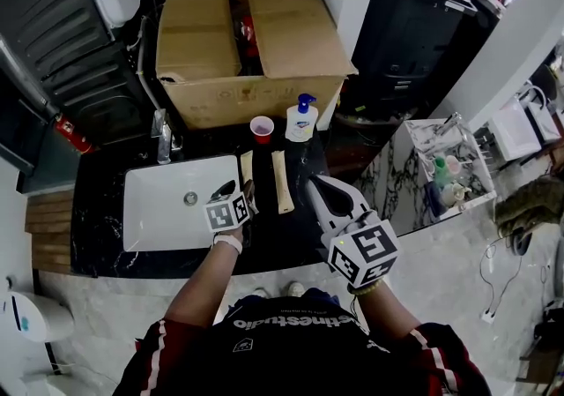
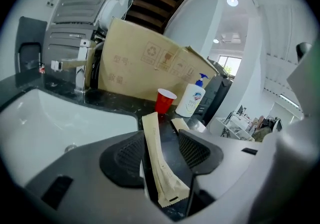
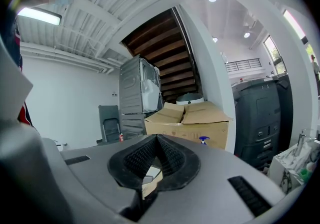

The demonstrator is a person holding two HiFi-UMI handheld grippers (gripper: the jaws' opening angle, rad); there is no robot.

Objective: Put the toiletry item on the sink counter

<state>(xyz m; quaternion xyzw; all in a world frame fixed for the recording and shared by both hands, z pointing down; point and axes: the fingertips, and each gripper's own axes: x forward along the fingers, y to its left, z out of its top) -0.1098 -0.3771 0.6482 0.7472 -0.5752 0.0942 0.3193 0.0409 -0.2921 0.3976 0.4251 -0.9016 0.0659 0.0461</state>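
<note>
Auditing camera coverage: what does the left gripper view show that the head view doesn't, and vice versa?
Left gripper view only: left gripper with jaws apart, wrapped packet lying loose between them. Head view only: right gripper, whole sink, the person's forearm. Both: red cup, soap bottle, cardboard box, faucet.

A large cardboard box [image 1: 251, 41], its flaps partly open, stands along the far edge of the black marble bench [image 1: 99, 209]. Just in front of it sit a red cup [image 1: 262, 129] and, beside that to the right, a white pump bottle [image 1: 301, 119] with a blue head. A chrome tap [image 1: 162, 137] rises at the far edge of the white basin [image 1: 167, 209]. Beyond the bench's right end, a wire rack [image 1: 449, 169] holds bottles
</note>
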